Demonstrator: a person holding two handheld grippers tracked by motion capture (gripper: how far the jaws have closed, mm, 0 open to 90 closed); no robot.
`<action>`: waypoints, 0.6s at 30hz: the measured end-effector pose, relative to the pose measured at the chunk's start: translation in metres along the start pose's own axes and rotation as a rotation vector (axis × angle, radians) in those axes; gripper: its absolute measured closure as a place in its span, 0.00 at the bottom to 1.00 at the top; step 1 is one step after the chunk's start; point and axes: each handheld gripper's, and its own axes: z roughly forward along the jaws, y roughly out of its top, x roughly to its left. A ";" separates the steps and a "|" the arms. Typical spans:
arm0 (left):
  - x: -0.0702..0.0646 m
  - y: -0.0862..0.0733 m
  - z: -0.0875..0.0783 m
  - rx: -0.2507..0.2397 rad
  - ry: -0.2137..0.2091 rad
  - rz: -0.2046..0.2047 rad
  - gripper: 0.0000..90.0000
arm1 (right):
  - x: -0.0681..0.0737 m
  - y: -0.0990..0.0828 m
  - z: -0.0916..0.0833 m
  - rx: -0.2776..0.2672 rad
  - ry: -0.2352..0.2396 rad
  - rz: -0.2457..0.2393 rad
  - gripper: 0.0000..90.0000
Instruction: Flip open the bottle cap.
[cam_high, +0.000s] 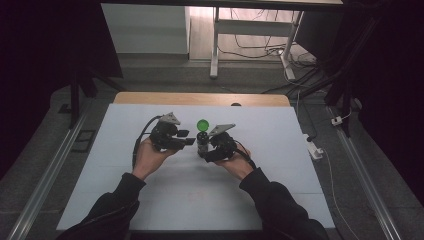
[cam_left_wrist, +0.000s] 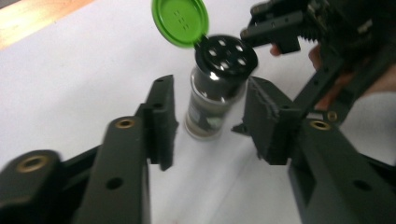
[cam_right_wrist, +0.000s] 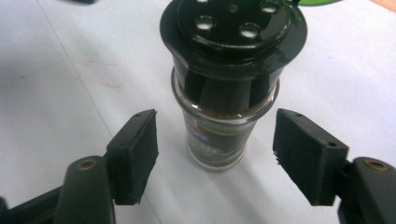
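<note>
From where the person stands, both forearms reach in over the near edge of the white desk (cam_high: 150, 200), and the two hands meet around the middle of it, a little toward the far edge. The left gripper (cam_left_wrist: 210, 126) has its jaws spread wide, nothing between the pads but air and the spice jar (cam_left_wrist: 217, 88) just ahead of them. The right gripper (cam_right_wrist: 215, 158) is the same: jaws wide apart, one on each side of the glass body, neither pad touching it.

The jar stands upright on the desk between the two tools, its green flip lid (cam_left_wrist: 180, 21) swung open and back, the black shaker top (cam_right_wrist: 233, 23) with its holes exposed (brown powder shows through the glass below the collar).

My guess is the step is a grasp on the jar. To do it well, I would close the right gripper squarely on the glass, below the black collar, pads level, so the jar does not tip. The left should keep clear of the hinged lid.
</note>
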 end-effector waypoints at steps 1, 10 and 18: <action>-0.001 -0.001 -0.002 -0.003 0.001 -0.002 0.55 | 0.000 0.000 -0.001 -0.001 0.005 0.004 0.32; -0.009 -0.014 -0.015 -0.007 -0.032 -0.037 0.26 | 0.004 -0.008 -0.015 0.020 0.028 0.023 0.21; -0.020 -0.028 -0.026 0.006 -0.035 -0.048 0.12 | 0.014 -0.008 -0.028 0.019 0.078 0.037 0.11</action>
